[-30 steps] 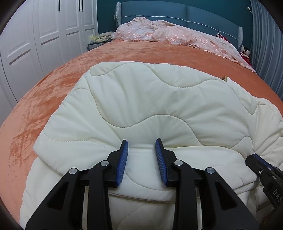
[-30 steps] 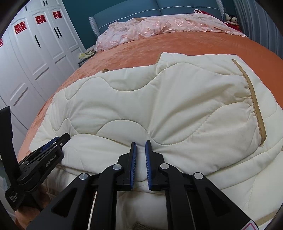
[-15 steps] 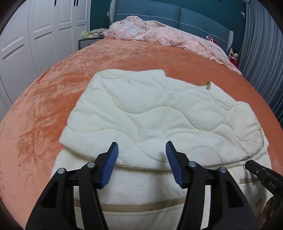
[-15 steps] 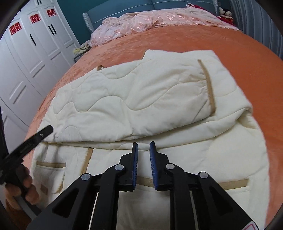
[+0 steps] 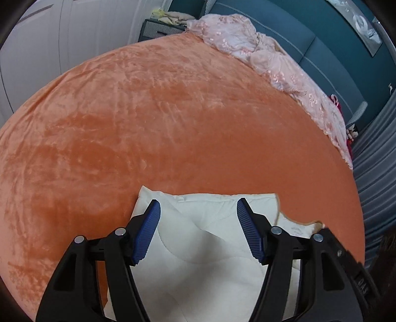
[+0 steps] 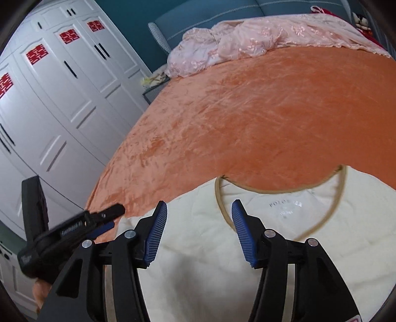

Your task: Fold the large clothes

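Note:
A cream quilted jacket with tan trim lies folded on the orange bedspread. My left gripper is open and empty above the jacket's far left corner. My right gripper is open and empty above the jacket near its tan-edged neckline, where a printed label shows. The left gripper also shows in the right wrist view at the left, over the bedspread beside the jacket's edge.
A pink lace cover lies bunched along the blue headboard. White wardrobe doors with red decals stand left of the bed. A dark nightstand sits by the headboard. Grey curtains hang at the right.
Both grippers have opened wide and moved to the jacket's collar end. The jacket lies flat, let go. The views now tilt toward the far bedspread.

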Motion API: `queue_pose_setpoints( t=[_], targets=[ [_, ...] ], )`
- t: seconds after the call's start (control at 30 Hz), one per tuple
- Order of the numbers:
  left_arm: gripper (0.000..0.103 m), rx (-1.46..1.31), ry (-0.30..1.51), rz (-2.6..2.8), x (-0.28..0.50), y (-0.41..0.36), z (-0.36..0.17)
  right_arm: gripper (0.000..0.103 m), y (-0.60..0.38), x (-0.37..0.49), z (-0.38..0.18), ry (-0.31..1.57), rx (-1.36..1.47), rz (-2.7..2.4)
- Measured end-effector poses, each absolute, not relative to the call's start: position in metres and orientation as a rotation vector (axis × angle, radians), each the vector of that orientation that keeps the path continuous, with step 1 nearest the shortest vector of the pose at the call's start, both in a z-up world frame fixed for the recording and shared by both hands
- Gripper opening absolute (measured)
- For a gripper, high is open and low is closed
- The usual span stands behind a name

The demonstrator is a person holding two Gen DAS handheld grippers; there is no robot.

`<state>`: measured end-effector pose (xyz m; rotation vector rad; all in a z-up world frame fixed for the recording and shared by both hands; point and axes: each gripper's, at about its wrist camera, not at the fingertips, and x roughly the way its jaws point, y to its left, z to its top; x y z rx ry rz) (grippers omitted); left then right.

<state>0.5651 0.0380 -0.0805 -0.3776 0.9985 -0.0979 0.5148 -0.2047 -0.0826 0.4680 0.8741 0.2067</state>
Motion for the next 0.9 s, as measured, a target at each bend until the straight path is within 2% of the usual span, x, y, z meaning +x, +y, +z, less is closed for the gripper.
queue_pose_setpoints(
  t=[0.17,0.2,0.23,0.27,0.33,0.43,0.77,0.9],
  targets=[
    [0.058,-0.312,0.998,-0.096,0.565,0.031,-0.121,0.054,-0.19,0.554,-0.134,1.008,0.485,0.198],
    [0.058,-0.28,0.975,-0.099,0.56,0.029,-0.126,0.048,-0.185,0.552,-0.143,1.017,0.473,0.234],
    [0.058,-0.253,0.949,-0.1,0.555,0.027,-0.13,0.019,-0.181,0.547,-0.147,1.003,0.46,0.271],
    [0.058,-0.226,0.919,-0.101,0.55,0.025,-0.131,0.009,-0.178,0.541,-0.149,0.981,0.435,0.275],
    [0.058,-0.202,0.877,-0.096,0.541,0.022,-0.135,0.004,-0.181,0.527,-0.147,0.891,0.44,0.264],
    [0.058,-0.214,0.851,-0.088,0.539,0.025,-0.138,0.001,-0.191,0.525,-0.148,0.848,0.478,0.22],
    [0.059,-0.125,0.832,-0.016,0.541,0.01,-0.145,0.0,-0.192,0.538,-0.167,0.903,0.451,0.14],
    [0.059,-0.09,0.842,0.009,0.544,0.006,-0.145,0.004,-0.214,0.517,-0.151,0.776,0.531,0.064]
  ],
)
